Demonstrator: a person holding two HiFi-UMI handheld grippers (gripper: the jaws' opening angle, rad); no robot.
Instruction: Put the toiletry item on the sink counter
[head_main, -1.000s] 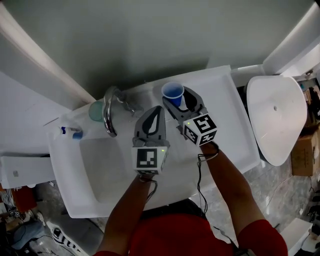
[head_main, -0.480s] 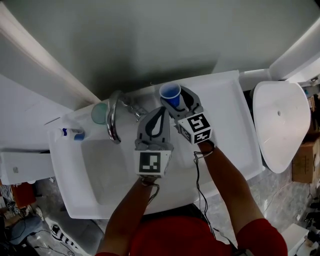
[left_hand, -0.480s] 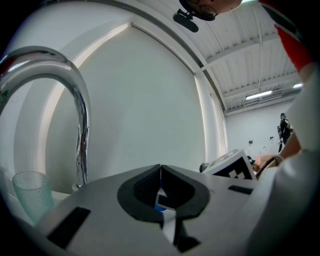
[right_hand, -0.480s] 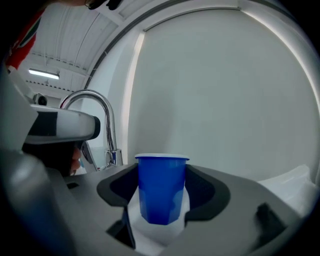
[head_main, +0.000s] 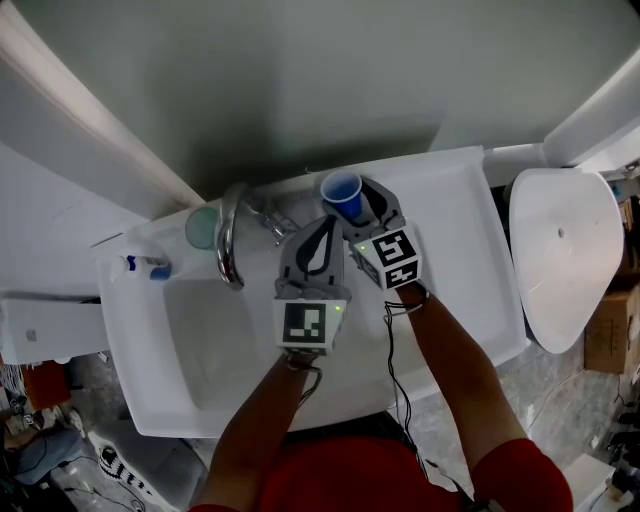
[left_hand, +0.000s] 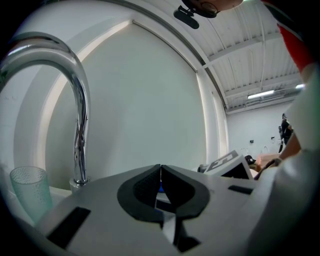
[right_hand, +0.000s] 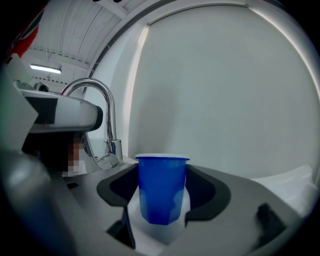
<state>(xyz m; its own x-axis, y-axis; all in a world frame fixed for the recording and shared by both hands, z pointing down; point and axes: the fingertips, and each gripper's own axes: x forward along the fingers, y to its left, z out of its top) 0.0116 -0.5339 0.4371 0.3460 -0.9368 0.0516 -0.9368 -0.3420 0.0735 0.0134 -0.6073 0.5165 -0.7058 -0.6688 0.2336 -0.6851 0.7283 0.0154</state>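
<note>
**Cup held at rear of tabletop**

Left tool (head_main: 323, 222): jaws together, nothing between them, just beside the right tool.
Right tool (head_main: 356, 200): jaws clamped on the blue cup (head_main: 343, 193).
The cup is upright at the rear of the tabletop (head_main: 450, 200); contact not resolvable.
Faucet (head_main: 228, 240) stands left of the cup, and a tumbler (head_main: 200, 226) beyond it.

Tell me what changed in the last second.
The right gripper, shut on the blue cup, carried it slightly left along the sink counter toward the faucet. Nothing was grabbed or released. The left gripper stayed shut and empty; the green tumbler stayed put.
</note>
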